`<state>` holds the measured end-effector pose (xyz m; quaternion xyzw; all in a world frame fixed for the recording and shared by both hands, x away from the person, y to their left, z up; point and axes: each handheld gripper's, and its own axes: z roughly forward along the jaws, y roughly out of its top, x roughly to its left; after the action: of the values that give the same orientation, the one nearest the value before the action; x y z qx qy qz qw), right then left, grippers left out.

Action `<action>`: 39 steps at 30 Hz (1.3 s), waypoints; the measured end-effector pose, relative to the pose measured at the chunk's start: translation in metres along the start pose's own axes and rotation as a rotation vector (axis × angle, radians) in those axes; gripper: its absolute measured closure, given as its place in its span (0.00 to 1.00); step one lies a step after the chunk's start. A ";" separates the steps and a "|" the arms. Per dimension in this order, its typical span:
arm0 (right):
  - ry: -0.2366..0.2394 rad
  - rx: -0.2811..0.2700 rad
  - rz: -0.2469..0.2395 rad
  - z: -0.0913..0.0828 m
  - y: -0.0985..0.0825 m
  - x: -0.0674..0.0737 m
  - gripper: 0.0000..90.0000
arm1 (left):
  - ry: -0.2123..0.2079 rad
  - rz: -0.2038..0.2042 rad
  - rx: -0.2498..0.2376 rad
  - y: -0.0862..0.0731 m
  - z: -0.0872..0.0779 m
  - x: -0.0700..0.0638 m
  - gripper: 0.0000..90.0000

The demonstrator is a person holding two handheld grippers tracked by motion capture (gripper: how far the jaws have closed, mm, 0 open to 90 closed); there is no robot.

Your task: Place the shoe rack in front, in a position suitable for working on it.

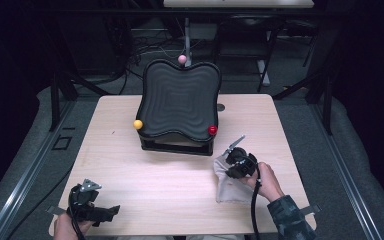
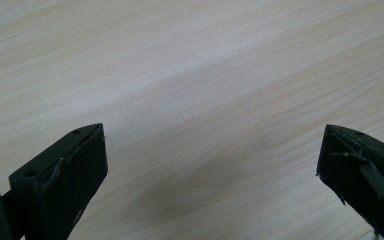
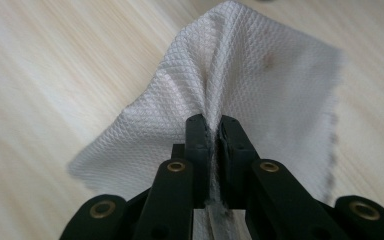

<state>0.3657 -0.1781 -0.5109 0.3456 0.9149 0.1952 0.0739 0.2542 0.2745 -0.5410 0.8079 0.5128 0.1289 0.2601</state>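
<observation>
My right gripper (image 3: 211,131) has its jaws clamped on a pinched fold of the white cloth (image 3: 260,75), for lifting off the desk (image 1: 155,180). My left gripper (image 2: 210,150) idles near-left, jaws wide, holding nothing.

White cloth (image 3: 260,85) fold hidden between the closed jaws, cloth partly covered by the right hand-held gripper (image 1: 237,161) in the high view, left hand-held gripper (image 2: 212,165) jaw bases cut off at the bottom edge

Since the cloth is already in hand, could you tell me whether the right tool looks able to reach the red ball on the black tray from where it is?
Probably yes: the right tool, shut on the cloth, has bare table between it and the red ball.
</observation>
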 end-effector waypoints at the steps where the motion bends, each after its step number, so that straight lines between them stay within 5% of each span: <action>1: 0.004 -0.025 -0.010 -0.008 0.003 0.006 0.94 | -0.002 0.005 0.003 0.000 0.000 0.000 0.00; 11: 0.023 -0.081 -0.075 -0.026 0.020 0.030 0.94 | 0.003 0.019 0.006 0.000 0.000 0.000 0.00; 19: 0.097 -0.133 -0.126 -0.026 0.040 0.049 0.94 | 0.018 0.009 0.001 -0.006 -0.004 -0.001 0.00; 20: 0.068 -0.114 -0.136 -0.028 0.044 0.052 0.93 | 0.020 0.006 0.003 -0.008 -0.005 -0.001 0.00; 26: 0.122 -0.148 -0.182 -0.023 0.064 0.067 0.93 | 0.040 -0.015 -0.002 -0.017 -0.011 0.001 0.00; 39: 0.195 -0.126 -0.290 0.006 0.103 0.104 0.93 | 0.072 -0.055 -0.001 -0.036 -0.023 0.003 0.00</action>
<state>0.3514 -0.0363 -0.4742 0.1841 0.9439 0.2722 0.0336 0.2175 0.2959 -0.5422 0.7882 0.5439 0.1508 0.2454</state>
